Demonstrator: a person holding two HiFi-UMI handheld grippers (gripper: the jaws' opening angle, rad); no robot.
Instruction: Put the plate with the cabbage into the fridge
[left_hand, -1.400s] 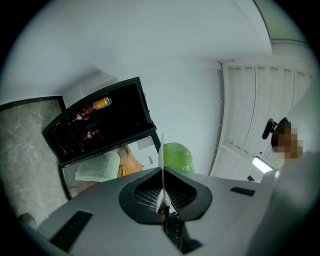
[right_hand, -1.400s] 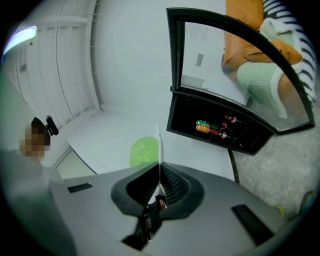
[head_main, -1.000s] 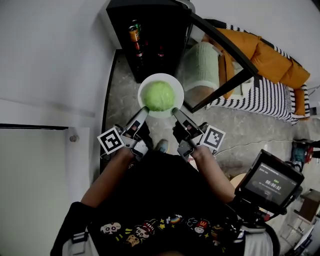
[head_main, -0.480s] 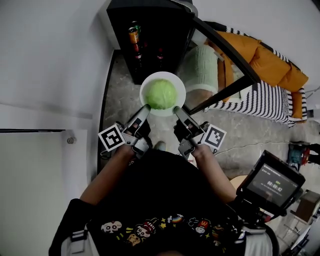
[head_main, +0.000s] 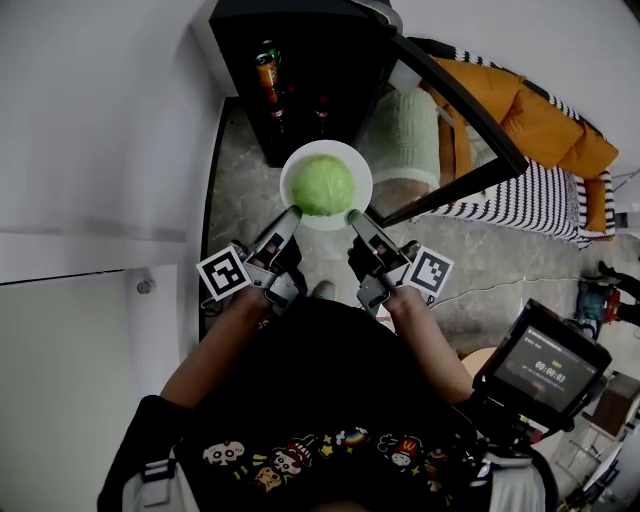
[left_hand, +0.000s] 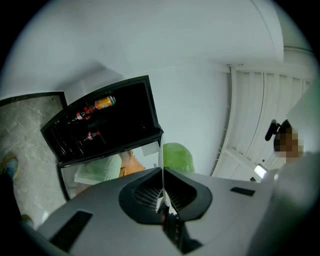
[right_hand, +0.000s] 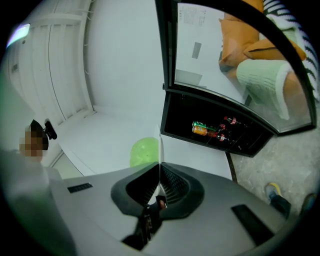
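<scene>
A white plate (head_main: 296, 165) carries a round green cabbage (head_main: 323, 186) and hangs in the air in front of the open black fridge (head_main: 300, 70). My left gripper (head_main: 291, 214) is shut on the plate's near-left rim, my right gripper (head_main: 353, 216) on its near-right rim. In the left gripper view the plate's thin rim (left_hand: 161, 160) runs edge-on between the jaws, with the cabbage (left_hand: 178, 156) behind it. The right gripper view shows the same: the rim (right_hand: 159, 155) pinched, the cabbage (right_hand: 144, 151) to its left.
The fridge's glass door (head_main: 450, 110) stands swung open to the right. Cans and bottles (head_main: 268, 68) sit on the fridge's shelves. A white wall (head_main: 100, 120) lies to the left, an orange and striped couch (head_main: 540, 150) to the right. A grey stone floor (head_main: 235, 190) lies below.
The plate with the cabbage has moved slightly forward toward the fridge over the last second, both grippers moving with it and keeping their hold.
</scene>
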